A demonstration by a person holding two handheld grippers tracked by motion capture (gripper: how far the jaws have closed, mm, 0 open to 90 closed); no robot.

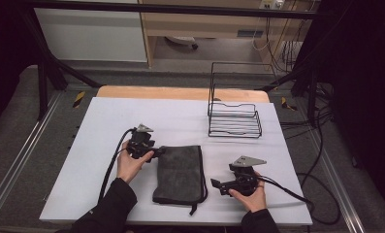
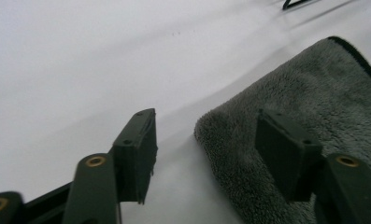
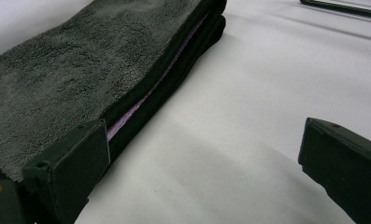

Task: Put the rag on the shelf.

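While the folded grey towel (image 1: 179,174) sat flat on the white table (image 1: 107,126), a bit toward the person's side of centre, both grippers were parked right next to it. The left gripper (image 1: 157,152) was at the towel's far left corner, and from its own view (image 2: 202,154) the jaws were partway apart, straddling that corner: one jaw hung over the fuzzy top, the other over bare table just beside the edge. The pads weren't pressing on anything, so no pinch.

Over by the towel's near right side, the right gripper (image 1: 214,183) pointed toward it with its jaws spread wide. In the right gripper view (image 3: 202,163) one jaw was right up against the towel's stacked folded edge, with a thin purple strip showing between the layers; couldn't tell if it actually touched. The other jaw was well off over bare table.

A black wire rack (image 1: 234,119) stood at the far right of the table, well apart from the towel.
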